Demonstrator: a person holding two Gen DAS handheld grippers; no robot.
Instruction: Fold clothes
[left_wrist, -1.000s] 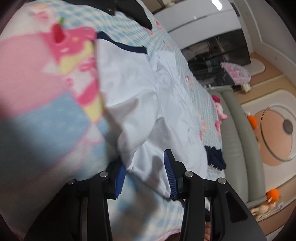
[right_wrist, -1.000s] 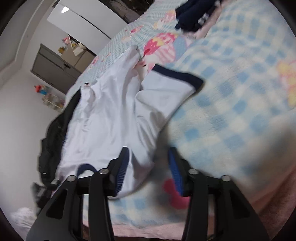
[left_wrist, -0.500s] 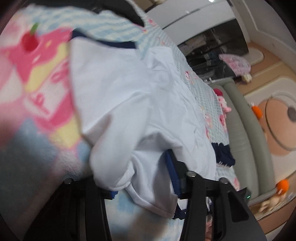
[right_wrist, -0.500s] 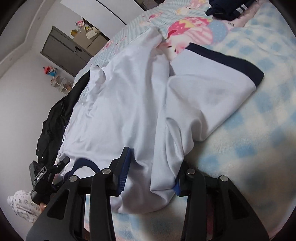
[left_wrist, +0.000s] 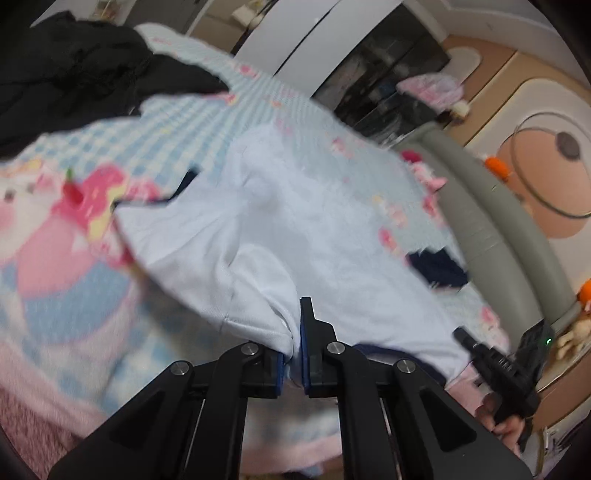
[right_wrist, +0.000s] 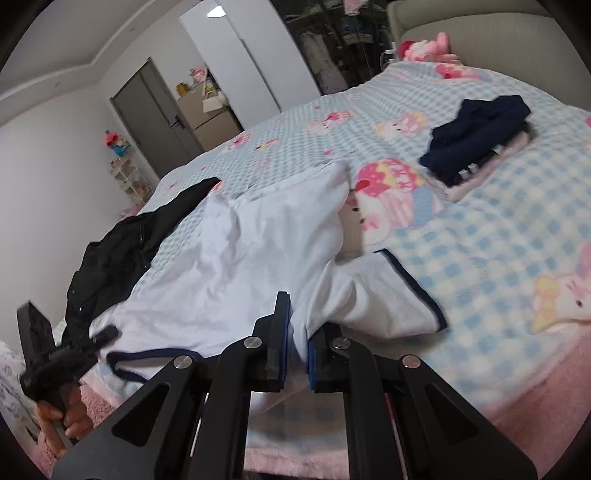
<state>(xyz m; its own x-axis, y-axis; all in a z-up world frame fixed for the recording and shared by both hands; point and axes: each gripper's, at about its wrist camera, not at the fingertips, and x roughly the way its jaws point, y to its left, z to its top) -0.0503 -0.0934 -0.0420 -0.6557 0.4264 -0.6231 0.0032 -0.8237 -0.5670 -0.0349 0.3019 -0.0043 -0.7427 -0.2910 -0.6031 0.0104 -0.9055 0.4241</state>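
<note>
Both of your claws are pinched on cloth: the left gripper (left_wrist: 293, 349) and the right gripper (right_wrist: 297, 356) each clamp a shoulder of the white T-shirt (right_wrist: 258, 258), which lies spread and rumpled near the bed's (right_wrist: 498, 240) front edge, one navy-trimmed sleeve (right_wrist: 391, 295) splayed out. Farther back sits a folded navy stack (right_wrist: 476, 136); a black garment (right_wrist: 122, 251) lies unfolded at the left edge, so work seemingly remains.

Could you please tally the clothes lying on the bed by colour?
White: 1, white short-sleeved shirt with navy trim
Black: 1, crumpled black garment
Navy: 1, folded navy garment, on a folded pale piece
Pale: 1, folded pale piece
Total: 4
</note>
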